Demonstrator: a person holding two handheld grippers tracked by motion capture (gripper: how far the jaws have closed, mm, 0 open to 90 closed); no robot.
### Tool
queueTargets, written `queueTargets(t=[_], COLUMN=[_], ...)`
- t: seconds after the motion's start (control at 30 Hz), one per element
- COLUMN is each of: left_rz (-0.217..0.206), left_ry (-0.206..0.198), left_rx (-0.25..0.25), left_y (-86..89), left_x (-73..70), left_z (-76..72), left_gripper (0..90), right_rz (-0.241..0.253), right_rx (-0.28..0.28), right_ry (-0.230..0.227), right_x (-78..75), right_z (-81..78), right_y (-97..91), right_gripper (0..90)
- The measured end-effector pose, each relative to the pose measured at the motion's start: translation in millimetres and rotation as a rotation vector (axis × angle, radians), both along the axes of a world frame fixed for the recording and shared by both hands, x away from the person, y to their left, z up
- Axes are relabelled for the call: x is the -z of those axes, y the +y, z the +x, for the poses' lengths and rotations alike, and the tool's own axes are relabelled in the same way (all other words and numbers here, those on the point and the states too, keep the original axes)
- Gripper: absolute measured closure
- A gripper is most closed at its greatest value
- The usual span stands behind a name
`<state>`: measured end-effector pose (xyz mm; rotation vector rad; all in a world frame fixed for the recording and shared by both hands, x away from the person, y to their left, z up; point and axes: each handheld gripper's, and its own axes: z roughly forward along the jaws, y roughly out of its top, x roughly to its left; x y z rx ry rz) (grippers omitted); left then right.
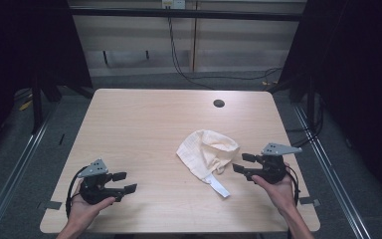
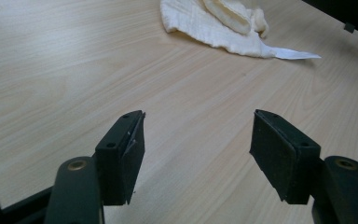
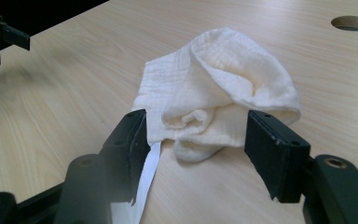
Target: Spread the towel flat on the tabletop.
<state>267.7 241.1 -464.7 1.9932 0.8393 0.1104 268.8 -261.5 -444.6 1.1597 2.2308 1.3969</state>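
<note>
A crumpled cloth [image 1: 208,152] lay as the sole obstacle right of centre on the table [image 1: 144,129]; bare wood surrounded it, with a cable hole [image 1: 219,103] beyond.

1. The cloth [image 1: 207,152] lies on the table [image 1: 139,124], right of the frame's centre.
2. Its tag [image 1: 221,187] sticks out toward the lower right.
3. The round hole [image 1: 219,103] sits above the cloth, near the table's far edge.
4. The left gripper [image 1: 122,182] is at lower left, well apart from the cloth.
5. The right gripper [image 1: 242,163] is just right of the cloth.

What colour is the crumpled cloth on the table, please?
Cream-white, with a white label strip; the cloth shows best in the right gripper view.
</note>
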Motion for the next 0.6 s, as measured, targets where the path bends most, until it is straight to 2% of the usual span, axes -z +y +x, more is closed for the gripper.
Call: queueTargets(t=[0.07, 0.13, 0.2, 0.27, 0.3, 0.47, 0.5, 0.6], left_rz=[0.009, 0.006, 0.013, 0.018, 0.017, 0.018, 0.006, 0.009], left_ry=[-0.006, -0.007, -0.008, -0.001, -0.001, -0.006, -0.002, -0.004], left_rx=[-0.002, 0.000, -0.007, -0.006, -0.005, -0.012, -0.009, -0.017], left_y=[-1.3, -1.3, -1.8, -2.0, -2.2, -1.0, -0.6, 0.1], left_x=[-0.3, -1.0, -0.5, 0.2, 0.3, -0.8, -0.4, -0.6], left_z=[-0.2, -0.5, -0.6, 0.1, 0.2, -0.6, -0.3, 0.3], left_gripper=[35.3, 35.0, 34.9, 34.7, 34.7, 34.7, 34.7, 34.7], right_rz=[0.011, 0.019, 0.016, 0.028, 0.035, -0.009, -0.009, -0.026], right_rx=[-0.025, -0.028, -0.028, -0.002, -0.008, -0.025, -0.027, -0.029], right_ry=[0.011, 0.016, 0.007, -0.022, -0.010, 0.010, 0.018, 0.035], right_x=[-1.6, -3.9, -8.8, -14.3, -16.2, -17.9, -18.1, -17.2], right_z=[9.5, 15.3, 21.2, 27.2, 31.6, 53.4, 57.5, 69.6], right_y=[2.0, 3.1, 4.1, 4.2, 4.4, 10.0, 11.4, 14.3], right_gripper=[38.9, 38.8, 42.3, 42.6, 42.8, 43.5, 42.8, 41.3])
